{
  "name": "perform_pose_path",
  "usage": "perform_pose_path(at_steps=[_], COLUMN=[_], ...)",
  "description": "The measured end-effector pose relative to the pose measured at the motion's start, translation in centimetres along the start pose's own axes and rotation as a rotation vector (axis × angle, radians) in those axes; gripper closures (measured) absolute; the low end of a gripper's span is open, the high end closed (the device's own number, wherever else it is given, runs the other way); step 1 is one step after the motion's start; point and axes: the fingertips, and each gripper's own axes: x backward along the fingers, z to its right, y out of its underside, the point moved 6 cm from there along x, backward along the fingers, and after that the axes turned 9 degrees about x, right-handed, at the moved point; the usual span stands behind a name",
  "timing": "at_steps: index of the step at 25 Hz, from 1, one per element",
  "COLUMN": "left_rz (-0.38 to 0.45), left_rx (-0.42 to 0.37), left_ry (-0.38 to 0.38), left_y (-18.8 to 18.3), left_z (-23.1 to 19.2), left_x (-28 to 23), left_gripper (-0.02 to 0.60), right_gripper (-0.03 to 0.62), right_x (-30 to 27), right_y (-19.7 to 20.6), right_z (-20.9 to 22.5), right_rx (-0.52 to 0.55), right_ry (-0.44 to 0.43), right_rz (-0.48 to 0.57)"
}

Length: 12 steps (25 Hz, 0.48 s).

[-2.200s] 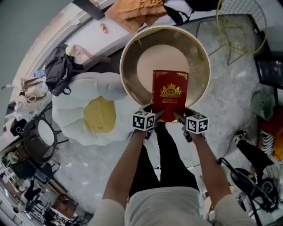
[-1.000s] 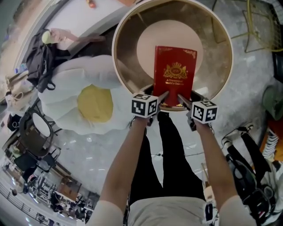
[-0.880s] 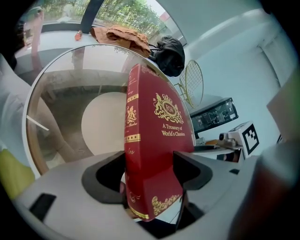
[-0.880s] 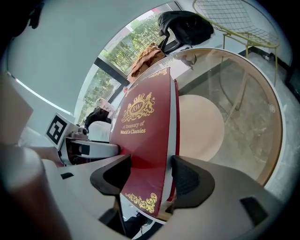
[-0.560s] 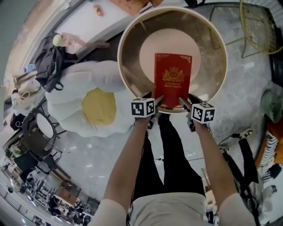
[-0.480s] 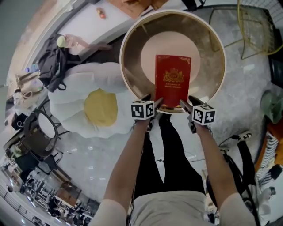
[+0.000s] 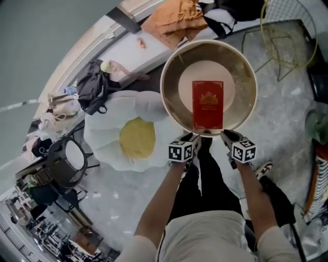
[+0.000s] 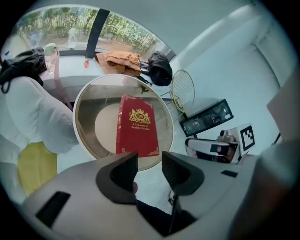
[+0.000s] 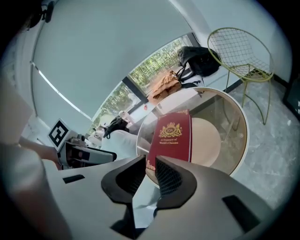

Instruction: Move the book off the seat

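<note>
A red book (image 7: 208,105) with a gold crest lies flat in the round bowl-shaped seat (image 7: 169,102), its near edge toward me. In the head view, my left gripper (image 7: 192,137) and right gripper (image 7: 227,134) hover just outside the seat's near rim, apart from the book. The left gripper view shows the book (image 8: 137,125) beyond my left gripper (image 8: 149,171). Its jaws have just been closing and stand half apart, nothing between them. My right gripper (image 9: 149,176) has also been closing. Only a slim gap is left, with nothing in it. The book (image 9: 171,136) lies beyond.
A white egg-shaped cushion (image 7: 128,135) with a yellow centre lies left of the seat. A yellow wire chair (image 7: 279,36) stands at the far right. A small black round stool (image 7: 64,164) stands at the left. Bags (image 7: 92,84) and orange cloth (image 7: 171,15) lie on the ledge behind.
Both grippers have lifted and drawn back from the book's near edge. Their jaws have narrowed, the right more than the left. The book still lies in the seat.
</note>
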Motion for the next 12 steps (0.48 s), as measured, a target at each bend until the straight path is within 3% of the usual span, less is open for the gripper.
perform_pose_path(at_steps=[5, 12], left_rz=[0.017, 0.071], left_rx=[-0.065, -0.158], left_ry=[0.018, 0.032], left_y=[1.4, 3.5], left_z=[1.2, 2.7], left_x=[4.7, 13.7], left_gripper=[0.462, 0.528], right_gripper=[0.533, 0.537], right_x=[4.4, 10.1], right_y=[-0.8, 0.7], right_z=[-5.0, -12.5], right_rx=[0.030, -0.018], right_ry=[0.004, 0.014], right_rz=[0.101, 0.168])
